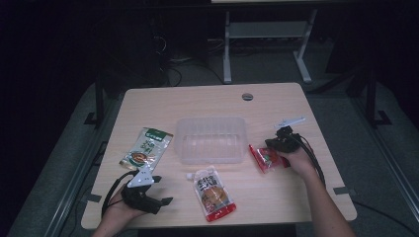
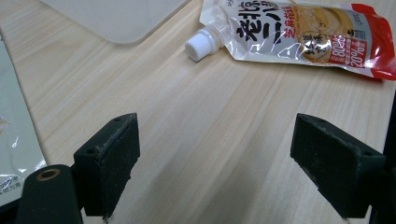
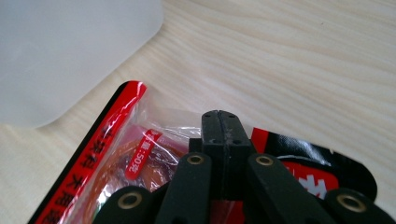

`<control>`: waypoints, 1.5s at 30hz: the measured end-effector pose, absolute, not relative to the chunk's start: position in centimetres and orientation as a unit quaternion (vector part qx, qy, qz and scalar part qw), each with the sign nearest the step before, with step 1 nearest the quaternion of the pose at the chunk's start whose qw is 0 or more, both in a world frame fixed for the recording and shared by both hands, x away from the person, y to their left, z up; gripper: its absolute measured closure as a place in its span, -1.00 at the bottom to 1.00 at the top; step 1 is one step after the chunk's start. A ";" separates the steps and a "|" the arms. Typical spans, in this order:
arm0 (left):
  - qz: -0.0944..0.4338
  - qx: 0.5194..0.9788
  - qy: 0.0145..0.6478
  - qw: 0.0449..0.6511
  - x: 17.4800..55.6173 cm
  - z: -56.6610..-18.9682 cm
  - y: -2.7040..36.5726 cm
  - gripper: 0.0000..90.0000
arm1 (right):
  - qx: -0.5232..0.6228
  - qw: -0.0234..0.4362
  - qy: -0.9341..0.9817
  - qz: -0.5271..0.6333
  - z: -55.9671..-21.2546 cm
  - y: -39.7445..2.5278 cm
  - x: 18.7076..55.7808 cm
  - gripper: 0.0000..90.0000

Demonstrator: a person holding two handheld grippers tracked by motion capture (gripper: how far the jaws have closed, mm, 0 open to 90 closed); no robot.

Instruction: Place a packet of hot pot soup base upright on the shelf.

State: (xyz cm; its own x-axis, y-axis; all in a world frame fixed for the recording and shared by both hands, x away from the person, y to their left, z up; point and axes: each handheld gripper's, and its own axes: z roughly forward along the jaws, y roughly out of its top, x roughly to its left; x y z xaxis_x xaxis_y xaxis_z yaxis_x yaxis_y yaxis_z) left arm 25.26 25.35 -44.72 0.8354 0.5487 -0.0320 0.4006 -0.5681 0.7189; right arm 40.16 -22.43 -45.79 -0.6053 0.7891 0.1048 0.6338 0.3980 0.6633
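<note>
R claw (image 1: 276, 148) pinched shut on red snack packet (image 1: 265, 159), lying on bench (image 1: 276, 101) just right of clear tub (image 1: 211, 139); L claw (image 1: 160, 190) spread wide, near-left, holding nothing.

Dim lab: adjustable desk (image 1: 207, 106), floor cables (image 1: 173, 74).

glossy plastic red packet (image 3: 116, 158); matt wood-grain table (image 3: 303, 60); frosted plastic tub (image 1: 211, 140).

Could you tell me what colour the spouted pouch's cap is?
White; the cap shows best in the left gripper view.
</note>
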 end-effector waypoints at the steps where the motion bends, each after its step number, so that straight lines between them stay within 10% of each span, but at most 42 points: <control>1: 0.097 0.880 0.270 0.379 25.2 -44.7 25.3 -0.66 | 0.428 0.109 0.829 0.343 -45.8 -22.5 39.8 1.00; 32: 0.096 0.883 0.263 0.375 24.9 -44.7 24.8 -0.66 | 0.376 0.066 0.861 0.335 -45.3 -21.1 34.7 1.00; 45: 0.095 0.885 0.263 0.373 24.9 -44.7 24.9 -0.66 | 0.465 0.101 0.816 0.327 -45.4 -29.3 34.1 1.00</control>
